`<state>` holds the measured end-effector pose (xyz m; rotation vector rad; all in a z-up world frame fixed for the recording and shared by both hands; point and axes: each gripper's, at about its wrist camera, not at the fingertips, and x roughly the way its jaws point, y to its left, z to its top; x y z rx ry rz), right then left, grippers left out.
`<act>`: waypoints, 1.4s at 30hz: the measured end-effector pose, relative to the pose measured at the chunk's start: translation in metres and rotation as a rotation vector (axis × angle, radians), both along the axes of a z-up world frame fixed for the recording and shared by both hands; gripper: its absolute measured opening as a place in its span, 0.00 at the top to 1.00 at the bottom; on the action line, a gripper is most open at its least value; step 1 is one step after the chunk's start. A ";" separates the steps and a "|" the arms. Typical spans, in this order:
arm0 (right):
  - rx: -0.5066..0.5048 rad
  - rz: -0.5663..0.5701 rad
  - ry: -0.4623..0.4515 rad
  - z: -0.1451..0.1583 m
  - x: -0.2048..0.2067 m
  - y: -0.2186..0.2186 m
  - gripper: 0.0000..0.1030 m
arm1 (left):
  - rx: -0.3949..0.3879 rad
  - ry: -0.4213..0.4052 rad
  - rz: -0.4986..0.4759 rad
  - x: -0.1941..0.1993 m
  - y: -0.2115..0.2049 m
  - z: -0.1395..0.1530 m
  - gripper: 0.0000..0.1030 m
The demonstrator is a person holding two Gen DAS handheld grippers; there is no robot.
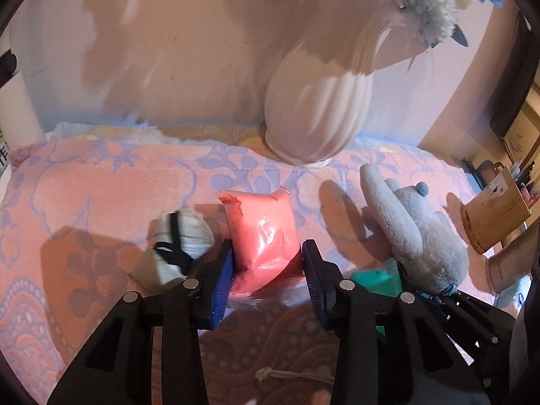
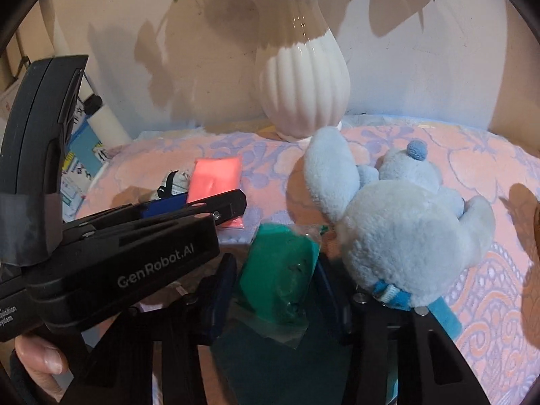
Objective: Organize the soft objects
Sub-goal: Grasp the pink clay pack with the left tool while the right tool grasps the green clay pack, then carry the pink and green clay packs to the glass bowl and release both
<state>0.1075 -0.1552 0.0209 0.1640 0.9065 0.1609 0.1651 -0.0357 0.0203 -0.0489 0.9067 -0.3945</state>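
My left gripper (image 1: 268,266) is shut on a pink soft pouch (image 1: 263,233), squeezing its lower part just above the pink patterned blanket (image 1: 101,185). A rolled white cloth with a black strap (image 1: 179,246) lies just left of it. My right gripper (image 2: 275,287) is shut on a green soft pouch (image 2: 280,276) in clear plastic. A pale blue plush toy (image 2: 401,222) lies on its back right beside the green pouch, also showing in the left wrist view (image 1: 415,226). The left gripper and pink pouch (image 2: 212,179) show at left in the right wrist view.
A white ribbed vase (image 1: 317,108) with flowers stands at the back against the wall, also in the right wrist view (image 2: 303,87). A brown paper bag (image 1: 496,216) stands off the right edge. Papers and a white tube (image 2: 104,121) sit at the left edge.
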 end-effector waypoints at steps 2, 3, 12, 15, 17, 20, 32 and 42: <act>0.022 0.013 -0.008 0.004 -0.006 -0.005 0.59 | 0.012 -0.008 -0.003 -0.005 0.000 0.002 0.64; 0.028 0.016 -0.011 0.006 -0.008 -0.006 0.59 | 0.011 -0.009 -0.005 -0.008 0.001 0.004 0.64; 0.021 0.072 -0.093 0.049 -0.067 -0.013 0.59 | -0.012 -0.073 -0.007 -0.067 0.008 0.053 0.64; 0.005 0.069 -0.101 0.060 -0.087 -0.016 0.59 | -0.042 -0.109 -0.010 -0.096 0.005 0.070 0.64; 0.006 0.056 -0.108 0.067 -0.098 -0.022 0.59 | -0.040 -0.134 -0.014 -0.114 -0.001 0.080 0.64; 0.005 0.030 -0.106 0.077 -0.113 -0.034 0.59 | -0.051 -0.166 -0.035 -0.140 -0.011 0.094 0.64; 0.008 -0.088 -0.168 0.113 -0.207 -0.105 0.59 | -0.127 -0.271 -0.108 -0.225 -0.072 0.135 0.64; 0.014 -0.263 -0.206 0.141 -0.267 -0.201 0.59 | -0.120 -0.292 -0.275 -0.271 -0.176 0.148 0.64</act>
